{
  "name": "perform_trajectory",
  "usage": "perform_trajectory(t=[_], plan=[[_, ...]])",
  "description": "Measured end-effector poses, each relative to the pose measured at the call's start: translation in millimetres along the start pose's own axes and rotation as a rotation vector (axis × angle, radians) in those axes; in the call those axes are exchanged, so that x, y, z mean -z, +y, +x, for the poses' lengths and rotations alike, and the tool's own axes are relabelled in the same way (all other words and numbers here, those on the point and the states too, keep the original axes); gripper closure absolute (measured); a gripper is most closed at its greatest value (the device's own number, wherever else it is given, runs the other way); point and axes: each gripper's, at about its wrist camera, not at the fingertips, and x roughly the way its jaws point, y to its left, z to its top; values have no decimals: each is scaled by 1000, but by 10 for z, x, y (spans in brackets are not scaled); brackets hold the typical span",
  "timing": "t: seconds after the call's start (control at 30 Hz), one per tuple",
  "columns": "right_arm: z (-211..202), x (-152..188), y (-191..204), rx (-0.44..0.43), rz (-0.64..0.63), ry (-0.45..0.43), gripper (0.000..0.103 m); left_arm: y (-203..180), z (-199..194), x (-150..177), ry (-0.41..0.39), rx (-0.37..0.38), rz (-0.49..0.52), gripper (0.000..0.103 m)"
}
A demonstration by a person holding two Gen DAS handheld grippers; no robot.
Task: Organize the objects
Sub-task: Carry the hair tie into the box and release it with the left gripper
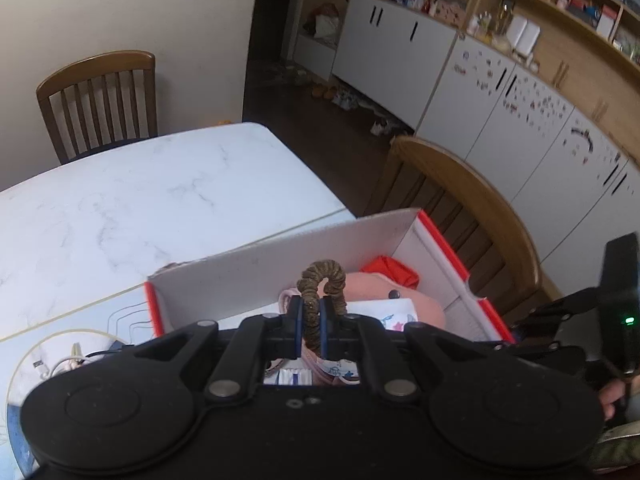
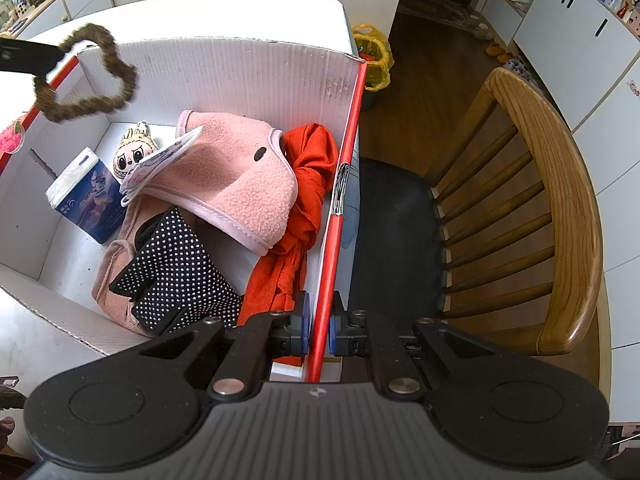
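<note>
We hold the brown scrunchie (image 1: pixel 320 292) pinched in our left gripper (image 1: pixel 311 330) above the box (image 2: pixel 240 64); our right gripper (image 2: pixel 319 330) clamps its red-edged right wall.

The left wrist view looks forward and down over the desk (image 1: pixel 160 200), close above the box (image 1: pixel 280 256). The right wrist view looks steeply into it from its right wall. Both share the box (image 2: pixel 240 68) interior.
</note>
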Motion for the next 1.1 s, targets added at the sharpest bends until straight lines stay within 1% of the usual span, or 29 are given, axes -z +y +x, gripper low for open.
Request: perform_trajectory(t=[0.33,0.63,0.77,0.93,1.03,1.1], plan=[[0,-2,0,-4,3,0,94,-136,391,33,86,-25,36,97],[4,-2,-1,-5,2,1,94,-177,691,60,153,-100,113,97],[3,-2,-3,-6,2,0,94,-150,821,80,194,-121,125,97],[2,-2,-6,-5,3,0,94,-130,946,103,246,-129,140,96],[6,0,-5,-7,4,0,94,-123,982,115,264,-128,140,94],[10,1,-3,-7,4,0,94,-120,1008,121,275,-129,135,90]])
